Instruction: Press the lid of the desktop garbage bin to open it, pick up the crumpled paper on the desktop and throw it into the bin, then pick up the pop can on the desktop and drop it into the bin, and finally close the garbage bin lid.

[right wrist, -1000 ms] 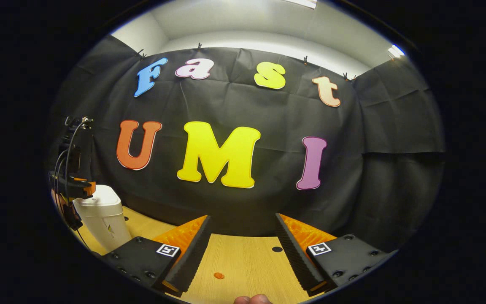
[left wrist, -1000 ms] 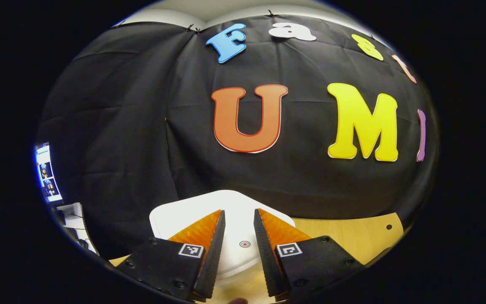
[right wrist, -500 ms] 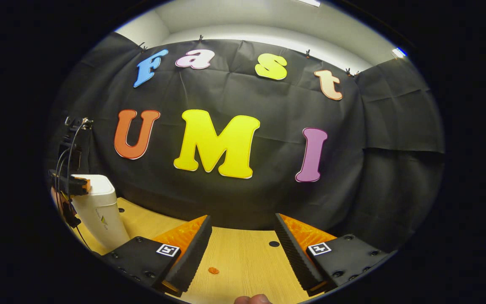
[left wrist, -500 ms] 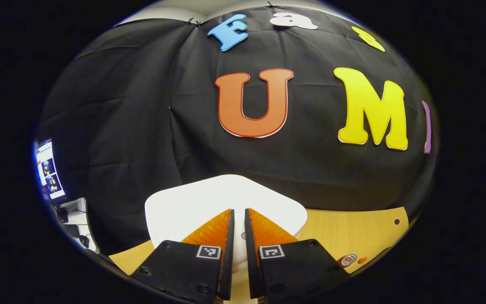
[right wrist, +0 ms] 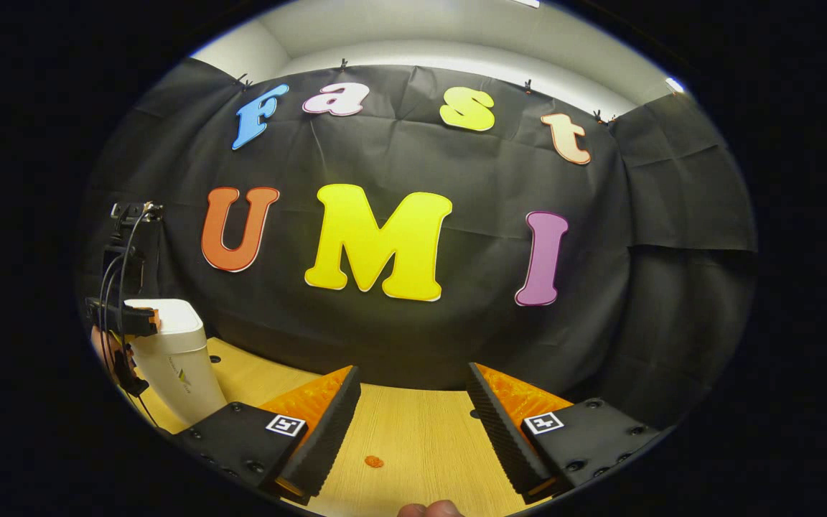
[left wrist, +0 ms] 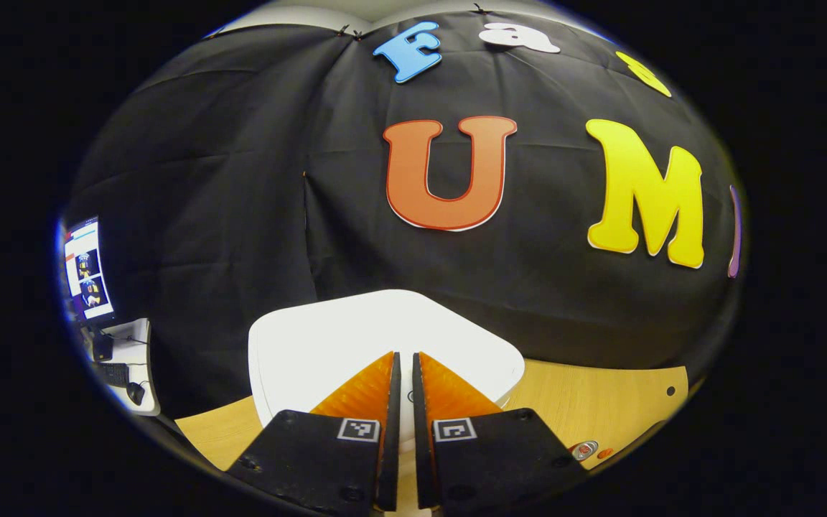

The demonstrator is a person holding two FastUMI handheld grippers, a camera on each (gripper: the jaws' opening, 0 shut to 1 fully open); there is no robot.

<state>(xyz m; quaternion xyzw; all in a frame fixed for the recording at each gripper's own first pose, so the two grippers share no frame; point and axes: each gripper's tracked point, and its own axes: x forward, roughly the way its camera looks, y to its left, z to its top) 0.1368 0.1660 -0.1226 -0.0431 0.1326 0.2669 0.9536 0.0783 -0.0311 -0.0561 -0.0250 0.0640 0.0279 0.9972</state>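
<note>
Monitor (left wrist: pixel 87 269) and keyboard (left wrist: pixel 115 373) flank bin (left wrist: pixel 327 337).

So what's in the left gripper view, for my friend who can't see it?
The left gripper, its two fingers almost touching, sits over the closed white lid of a desktop bin. The bin stands on a light wooden table before a black cloth wall, with a lit screen far left.
</note>
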